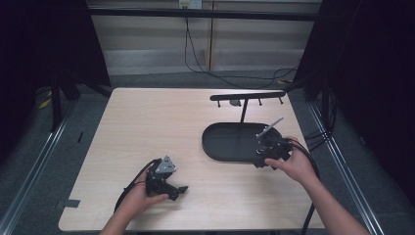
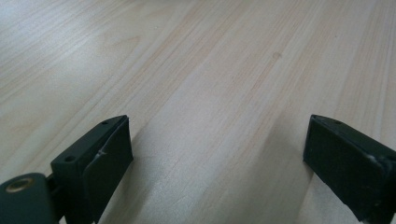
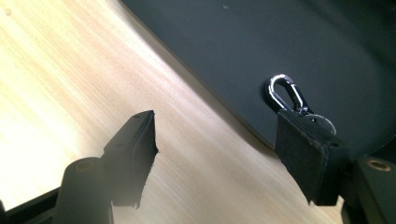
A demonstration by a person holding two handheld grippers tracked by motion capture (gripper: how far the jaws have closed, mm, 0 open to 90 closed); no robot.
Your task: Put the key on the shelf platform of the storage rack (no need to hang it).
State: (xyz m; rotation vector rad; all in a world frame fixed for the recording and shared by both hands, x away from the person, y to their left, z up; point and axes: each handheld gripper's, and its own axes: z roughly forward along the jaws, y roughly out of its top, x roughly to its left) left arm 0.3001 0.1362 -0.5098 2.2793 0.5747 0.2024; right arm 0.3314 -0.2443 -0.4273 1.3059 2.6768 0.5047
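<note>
- High view: the left hand-held gripper (image 1: 182, 189) sits low on the pale wood surface (image 1: 147, 127), held by the person's left hand (image 1: 142, 193), with its cable trailing back beside the forearm.
- Left gripper view: its two black jaws stand wide apart, released, with bare wood grain between and ahead of them.
- High view: the right hand-held gripper (image 1: 262, 152) is held by the right hand (image 1: 293, 164) at the near right edge of a black oval tray (image 1: 220, 142).
- Right gripper view: the right hand-held gripper (image 3: 219, 149) is released too, its jaws well apart and nothing between them.
- A small silver carabiner clip (image 3: 285, 93) lies on the tray (image 3: 280, 42) just beyond the tip of the jaw at the right of that view. It looks to touch or sit right at that jaw's far edge; I cannot tell which.
- The other jaw is over the wood, just outside the tray's rim, so the rim runs diagonally through the gap.
- High view: a black T-shaped stand (image 1: 244, 98) rises from the tray beyond the right hand-held gripper, its crossbar carrying small pegs.
- The two hand-held grippers are well apart, the left one nearer the person than the tray.
</note>
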